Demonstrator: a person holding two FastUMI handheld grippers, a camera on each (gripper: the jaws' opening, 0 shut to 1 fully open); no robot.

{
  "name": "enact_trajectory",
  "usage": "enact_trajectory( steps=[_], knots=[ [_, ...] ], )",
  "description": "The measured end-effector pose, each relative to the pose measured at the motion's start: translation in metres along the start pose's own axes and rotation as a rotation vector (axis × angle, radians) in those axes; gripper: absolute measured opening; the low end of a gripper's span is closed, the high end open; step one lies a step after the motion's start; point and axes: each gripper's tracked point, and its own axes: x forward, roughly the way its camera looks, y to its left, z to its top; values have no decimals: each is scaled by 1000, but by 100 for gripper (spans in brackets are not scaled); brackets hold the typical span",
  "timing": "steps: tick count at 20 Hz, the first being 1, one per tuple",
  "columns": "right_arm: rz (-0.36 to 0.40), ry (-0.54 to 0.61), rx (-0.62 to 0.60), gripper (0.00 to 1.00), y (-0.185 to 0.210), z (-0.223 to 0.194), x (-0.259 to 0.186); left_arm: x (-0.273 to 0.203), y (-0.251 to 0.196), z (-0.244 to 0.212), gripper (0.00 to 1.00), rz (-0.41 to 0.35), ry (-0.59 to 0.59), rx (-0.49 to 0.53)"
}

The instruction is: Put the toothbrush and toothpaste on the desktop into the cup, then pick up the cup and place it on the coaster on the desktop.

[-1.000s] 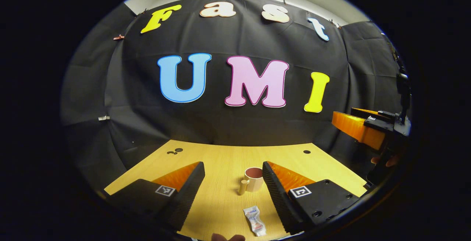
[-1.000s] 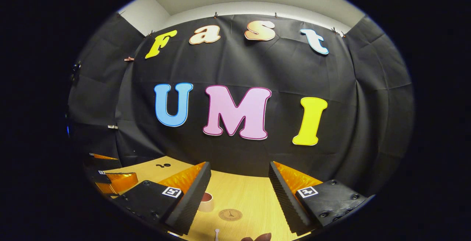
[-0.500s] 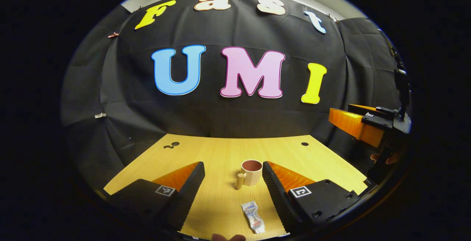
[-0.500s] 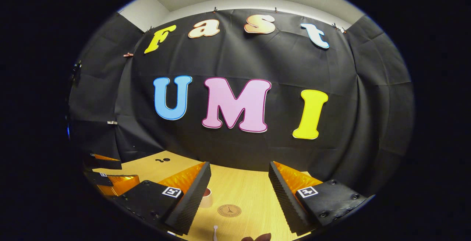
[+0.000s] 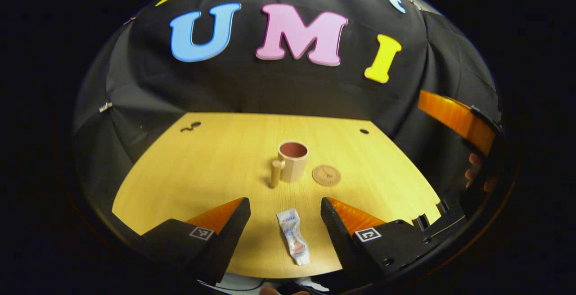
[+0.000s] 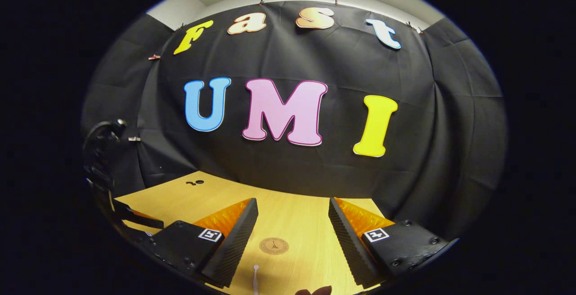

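In the left gripper view a pinkish cup [image 5: 291,161] with a side handle stands upright mid-table, and a round brown coaster [image 5: 326,175] lies just to its right. A small white toothpaste tube [image 5: 293,237] lies flat near the front edge, between the fingers of my open left gripper [image 5: 284,216], which hovers above it. In the right gripper view my right gripper [image 6: 292,223] is open over the table, with the coaster [image 6: 274,245] ahead between its fingers and the white tip of the toothbrush [image 6: 255,276] at the bottom.
The wooden table [image 5: 211,160] has small holes near its back corners. The other gripper [image 5: 459,119], held by a hand, hangs at the right of the left gripper view. Black cloth walls stand behind and beside the table.
My left gripper has risen and tilted down, so the table, cup and coaster now show more fully and the toothpaste sits between its fingers. The right gripper shifted slightly; the cup slid out of its view.
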Motion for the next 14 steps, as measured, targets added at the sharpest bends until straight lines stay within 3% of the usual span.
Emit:
enact_trajectory(
  steps=[7, 14],
  knots=[
    [-11, 83, 7, 97, -24, -29, -1, 50, -14, -56, 89, -52, 242, -49],
    [-20, 155, 24, 97, -52, -59, 5, 83, -7, -100, 81, -9, 455, -70]
  ],
)
